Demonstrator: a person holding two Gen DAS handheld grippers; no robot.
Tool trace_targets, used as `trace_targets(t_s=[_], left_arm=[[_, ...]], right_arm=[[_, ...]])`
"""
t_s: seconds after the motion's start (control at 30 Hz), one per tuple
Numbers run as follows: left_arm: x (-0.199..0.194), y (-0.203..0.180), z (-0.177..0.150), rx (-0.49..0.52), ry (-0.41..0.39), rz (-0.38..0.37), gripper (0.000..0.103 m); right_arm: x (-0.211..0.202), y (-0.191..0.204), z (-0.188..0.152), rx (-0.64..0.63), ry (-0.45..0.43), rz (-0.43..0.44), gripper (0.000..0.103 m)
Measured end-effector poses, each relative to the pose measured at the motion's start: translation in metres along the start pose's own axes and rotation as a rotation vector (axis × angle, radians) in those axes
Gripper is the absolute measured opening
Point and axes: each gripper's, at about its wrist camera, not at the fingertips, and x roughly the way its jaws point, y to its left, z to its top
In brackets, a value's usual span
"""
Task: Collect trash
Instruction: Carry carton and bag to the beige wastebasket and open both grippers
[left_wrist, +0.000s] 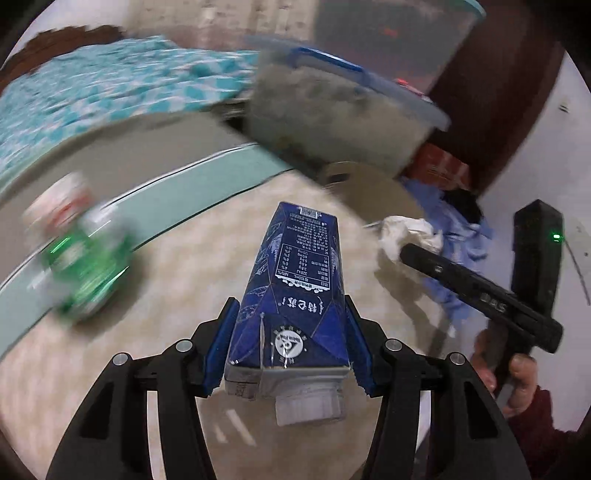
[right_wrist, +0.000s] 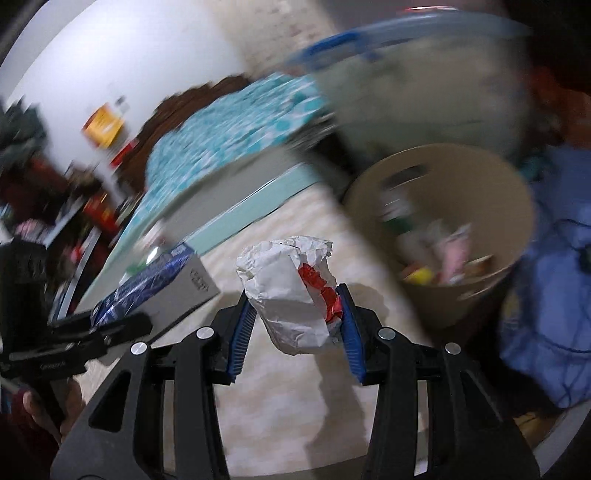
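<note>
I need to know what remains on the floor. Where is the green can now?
In the left wrist view, the green can lies on the floor at the left, beside the pale teal bed base, left of the blue milk carton.

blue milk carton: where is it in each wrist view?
Left wrist: blue milk carton at centre bottom, clamped in the left gripper.
Right wrist: the carton at left of centre, held by the other gripper.
Shared landmark: tan bin, upper centre in left view; right in right view.
</note>
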Motion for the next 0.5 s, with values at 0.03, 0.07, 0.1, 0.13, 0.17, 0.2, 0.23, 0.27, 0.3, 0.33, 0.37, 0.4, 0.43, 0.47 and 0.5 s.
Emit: trace_targets(t_s=[0.03, 0.07, 0.1, 0.13, 0.17, 0.2, 0.23, 0.27, 0.3, 0.33, 0.37, 0.4, 0.43, 0.47, 0.5], left_arm=[[0.014, -0.012, 0.015, 0.021, 0.01, -0.029, 0.051], [0.025, -0.023, 0.029, 0.038, 0.013, -0.05, 0.051], [0.034, -0.031, 0.04, 0.048, 0.01, -0.065, 0.052], [0.046, -0.041, 0.055, 0.055, -0.002, -0.086, 0.054], [0.056, -0.049, 0.068, 0.06, -0.014, -0.096, 0.07], [0.064, -0.055, 0.078, 0.063, -0.026, -0.087, 0.087], [0.072, -0.059, 0.089, 0.051, -0.053, -0.058, 0.086], [0.074, -0.06, 0.092, 0.039, -0.06, -0.047, 0.086], [0.076, -0.059, 0.095, 0.021, -0.052, -0.056, 0.085], [0.075, -0.055, 0.095, 0.01, -0.047, -0.067, 0.085], [0.069, -0.052, 0.092, 0.008, -0.056, -0.065, 0.085], [0.059, -0.045, 0.086, 0.009, -0.077, -0.053, 0.085], [0.049, -0.037, 0.08, 0.006, -0.094, -0.039, 0.085], [0.038, -0.028, 0.073, -0.001, -0.103, -0.035, 0.085], [0.029, -0.023, 0.068, -0.008, -0.11, -0.029, 0.086]], right_arm=[[-0.002, -0.007, 0.004, 0.01, -0.01, -0.02, 0.046], [0.001, -0.022, 0.018, 0.018, -0.024, -0.049, 0.047], [0.003, -0.03, 0.025, 0.022, -0.03, -0.065, 0.048], [0.005, -0.037, 0.031, 0.029, -0.037, -0.081, 0.053], [0.009, -0.048, 0.039, 0.043, -0.047, -0.098, 0.063], [0.013, -0.059, 0.046, 0.067, -0.058, -0.121, 0.072], [0.014, -0.068, 0.051, 0.089, -0.082, -0.145, 0.082], [0.015, -0.069, 0.052, 0.102, -0.088, -0.157, 0.082], [0.014, -0.062, 0.052, 0.107, -0.092, -0.156, 0.082], [0.01, -0.063, 0.051, 0.114, -0.103, -0.15, 0.082], [0.0, -0.063, 0.043, 0.12, -0.117, -0.134, 0.082], [-0.007, -0.061, 0.034, 0.118, -0.128, -0.114, 0.082], [-0.013, -0.056, 0.027, 0.1, -0.14, -0.094, 0.082], [-0.017, -0.05, 0.018, 0.074, -0.148, -0.088, 0.082], [-0.023, -0.042, 0.005, 0.054, -0.152, -0.09, 0.082]])
